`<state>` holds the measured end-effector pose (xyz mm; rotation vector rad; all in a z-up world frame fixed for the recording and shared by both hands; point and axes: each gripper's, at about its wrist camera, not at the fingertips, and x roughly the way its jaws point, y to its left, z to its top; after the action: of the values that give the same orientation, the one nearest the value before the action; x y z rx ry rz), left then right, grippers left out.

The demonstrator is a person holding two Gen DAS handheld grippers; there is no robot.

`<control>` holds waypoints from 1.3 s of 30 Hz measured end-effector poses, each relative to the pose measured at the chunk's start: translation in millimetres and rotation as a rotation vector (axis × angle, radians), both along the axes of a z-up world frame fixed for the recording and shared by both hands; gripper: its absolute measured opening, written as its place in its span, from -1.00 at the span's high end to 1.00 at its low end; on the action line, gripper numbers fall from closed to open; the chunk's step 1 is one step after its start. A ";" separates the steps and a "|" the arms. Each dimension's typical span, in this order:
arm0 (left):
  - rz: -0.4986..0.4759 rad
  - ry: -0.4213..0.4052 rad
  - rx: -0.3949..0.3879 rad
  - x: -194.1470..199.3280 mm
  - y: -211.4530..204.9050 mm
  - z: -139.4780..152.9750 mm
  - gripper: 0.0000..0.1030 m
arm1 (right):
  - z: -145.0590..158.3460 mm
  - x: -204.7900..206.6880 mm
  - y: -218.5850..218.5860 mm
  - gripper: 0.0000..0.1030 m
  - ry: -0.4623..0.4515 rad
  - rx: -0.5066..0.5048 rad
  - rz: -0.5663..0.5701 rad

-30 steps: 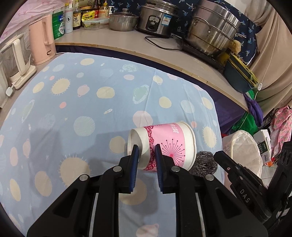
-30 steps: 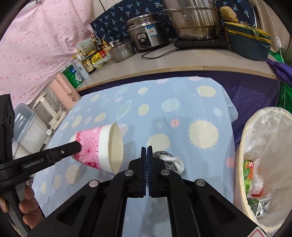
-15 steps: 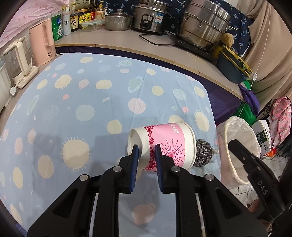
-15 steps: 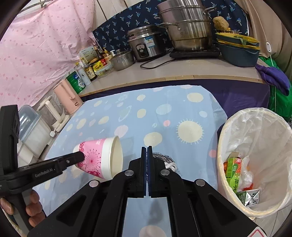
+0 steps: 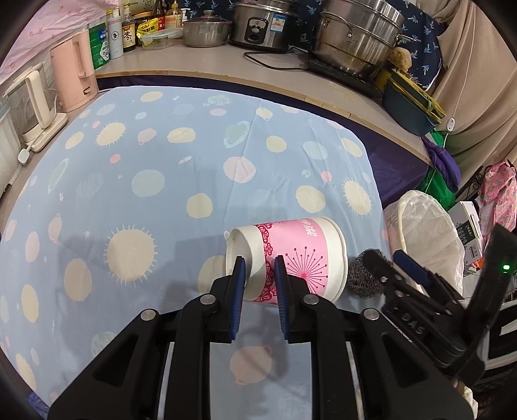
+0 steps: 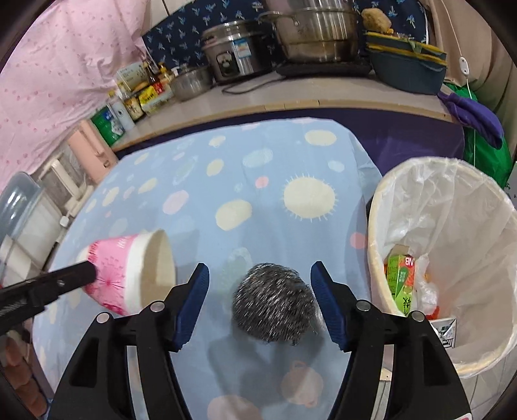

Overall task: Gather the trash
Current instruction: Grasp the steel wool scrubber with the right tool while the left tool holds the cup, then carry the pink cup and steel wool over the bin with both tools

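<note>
L gripper point(image 5: 258, 269) pinches the pink-and-white paper noodle cup point(image 5: 290, 258), blue pads clamped across the narrow base end. Cup lies sideways, held above the light-blue tablecloth w/ cream sun-and-dot print point(image 5: 145, 181), mouth pointing right toward the bin side. In the R wrist view the same cup point(image 6: 129, 268) sits at left, its open cream mouth facing the camera, black finger of the L gripper point(image 6: 61, 284) coming in from the left edge onto its pink wall.

R gripper point(image 6: 260, 300) is spread wide, blue pads point(image 6: 190, 303) either side of the grey steel-wool scouring ball point(image 6: 273, 305); neither pad touches it as far as can be seen. Ball rests on the cloth near the table's near-right corner. In the L wrist view the ball point(image 5: 363, 274) is just right of the cup's rim, partly hidden behind the R gripper's black fingers point(image 5: 397, 268).

Round cream wastebasket w/ clear plastic liner point(image 6: 452, 232) stands on the floor just right of the table edge, beside the ball. Inside: a green-and-orange drink carton point(image 6: 400, 278) plus other scraps too crumpled to ID.

Far side: wooden counter point(image 5: 200, 61) w/ steel rice cooker point(image 5: 265, 22), big stacked steel pot point(image 5: 358, 32), small lidded steel pot point(image 5: 205, 30), sauce bottles. Pink electric kettle point(image 5: 74, 71) at far left.
</note>
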<state>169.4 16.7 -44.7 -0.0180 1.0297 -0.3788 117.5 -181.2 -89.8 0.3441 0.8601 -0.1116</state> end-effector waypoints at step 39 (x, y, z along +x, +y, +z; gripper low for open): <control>-0.200 -0.112 -0.011 -35.0 -82.4 47.2 0.65 | 90.3 -82.7 -71.8 0.22 -0.219 0.008 -0.179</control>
<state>134.4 -65.7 2.5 0.0955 0.9206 -0.5612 34.9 -253.0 0.6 0.4326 0.6126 -0.2322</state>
